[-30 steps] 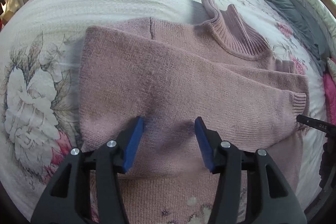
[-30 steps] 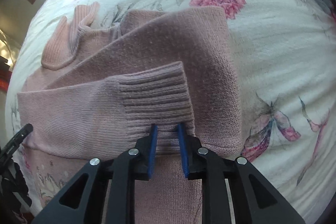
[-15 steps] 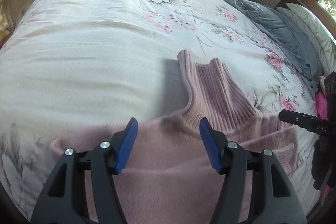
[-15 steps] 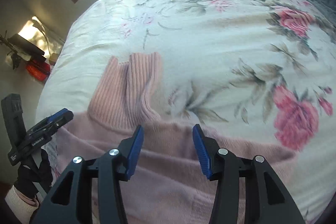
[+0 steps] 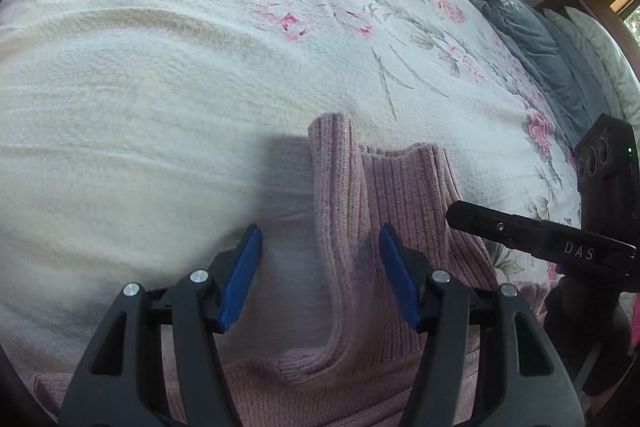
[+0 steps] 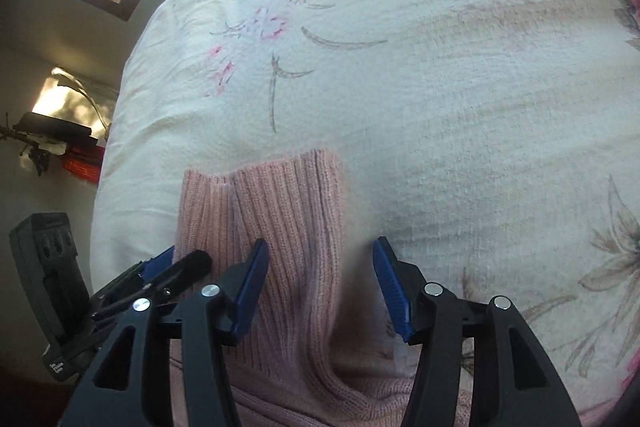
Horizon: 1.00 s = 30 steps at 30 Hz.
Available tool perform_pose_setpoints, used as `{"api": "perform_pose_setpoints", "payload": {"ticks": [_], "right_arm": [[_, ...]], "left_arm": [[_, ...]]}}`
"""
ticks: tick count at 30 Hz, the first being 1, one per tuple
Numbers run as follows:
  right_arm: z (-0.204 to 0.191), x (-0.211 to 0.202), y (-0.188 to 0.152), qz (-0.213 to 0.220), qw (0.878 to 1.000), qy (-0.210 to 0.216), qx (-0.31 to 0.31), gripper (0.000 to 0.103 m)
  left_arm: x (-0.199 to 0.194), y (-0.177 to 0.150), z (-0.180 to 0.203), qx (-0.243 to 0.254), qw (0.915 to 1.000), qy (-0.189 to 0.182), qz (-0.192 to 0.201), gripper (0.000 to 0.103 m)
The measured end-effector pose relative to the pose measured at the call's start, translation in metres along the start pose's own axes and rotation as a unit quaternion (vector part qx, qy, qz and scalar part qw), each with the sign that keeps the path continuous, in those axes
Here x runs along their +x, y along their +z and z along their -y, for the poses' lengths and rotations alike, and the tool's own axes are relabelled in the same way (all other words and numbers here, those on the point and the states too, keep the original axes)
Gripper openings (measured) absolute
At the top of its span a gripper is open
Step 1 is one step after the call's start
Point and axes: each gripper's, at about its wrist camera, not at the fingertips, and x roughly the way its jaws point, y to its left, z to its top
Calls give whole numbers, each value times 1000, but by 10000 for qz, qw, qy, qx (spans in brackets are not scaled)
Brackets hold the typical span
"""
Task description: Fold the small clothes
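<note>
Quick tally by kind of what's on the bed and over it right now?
Pink sweater: 1
Floral bedspread: 1
Grey blanket: 1
Grippers, both open: 2 (left gripper, right gripper)
Total: 5

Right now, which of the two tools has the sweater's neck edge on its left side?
The right tool: the sweater collar lies by its left finger, whereas the left tool has it on its right.
</note>
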Motion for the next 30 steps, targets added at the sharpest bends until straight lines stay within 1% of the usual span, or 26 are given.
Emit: {"api": "perform_pose_setpoints", "payload": {"ticks": [1, 2, 3, 4, 5, 7, 8, 11, 12, 13, 17, 19, 20, 22, 23, 24, 26, 28, 30], "right_arm": [[-1, 3, 2, -36, 10000, 2, -30, 52], [-2, 5, 3, -75, 9999, 31, -66, 32], [-3, 7, 3, -129, 9999, 95, -66, 14], [-3, 7, 2, -139, 9998, 156, -64, 12], [-5, 4, 1, -69, 9997, 213, -125, 12], [-8, -7, -4, 105, 9988, 376, -288, 12], [-9, -16, -7, 202, 9979, 528, -330, 12], [-16, -48, -25, 511, 9924, 927, -627, 11], [-19, -58, -33, 574, 9903, 978, -798, 11], [-24, -67, -41, 637, 9877, 1030, -990, 11], [-33, -101, -90, 796, 9769, 1055, -1678, 11], [-33, -109, -115, 757, 9738, 961, -1918, 11], [-33, -110, -127, 706, 9727, 900, -2021, 11], [-30, -109, -155, 509, 9705, 728, -2241, 15], [-27, -107, -169, 390, 9698, 635, -2322, 18], [-22, -104, -183, 240, 9699, 576, -2355, 25], [-10, -100, -206, -39, 9721, 551, -2281, 29], [4, -103, -222, -219, 9743, 579, -2165, 31], [16, -111, -223, -151, 9792, 703, -1896, 33]], "left_arm": [[3, 0, 2, 42, 10000, 10, -28, 52], [6, 1, 3, 93, 9999, 39, -41, 37], [8, 0, 3, 135, 9999, 27, -62, 20], [9, -1, 3, 143, 9998, -75, -100, 14], [8, -2, 2, 117, 9997, -203, -97, 9], [-2, -5, 3, 142, 9992, -362, 67, 8], [-9, -7, 4, 178, 9986, -476, 173, 8], [-35, -19, 7, 285, 9944, -871, 523, 8], [-43, -25, 7, 323, 9923, -1018, 630, 8], [-52, -32, 8, 401, 9905, -1089, 737, 8], [-90, -76, 13, 951, 9801, -1338, 1117, 8], [-99, -102, 14, 1169, 9767, -1432, 1089, 11], [-102, -115, 12, 1215, 9767, -1426, 1046, 14], [-103, -141, 6, 1297, 9792, -1302, 857, 15], [-103, -154, 1, 1332, 9805, -1231, 755, 18], [-102, -164, -3, 1355, 9817, -1171, 642, 19], [-101, -183, -12, 1351, 9834, -1147, 399, 23], [-105, -193, -25, 1248, 9848, -1176, 259, 23], [-114, -193, -36, 1102, 9855, -1253, 298, 25]]}}
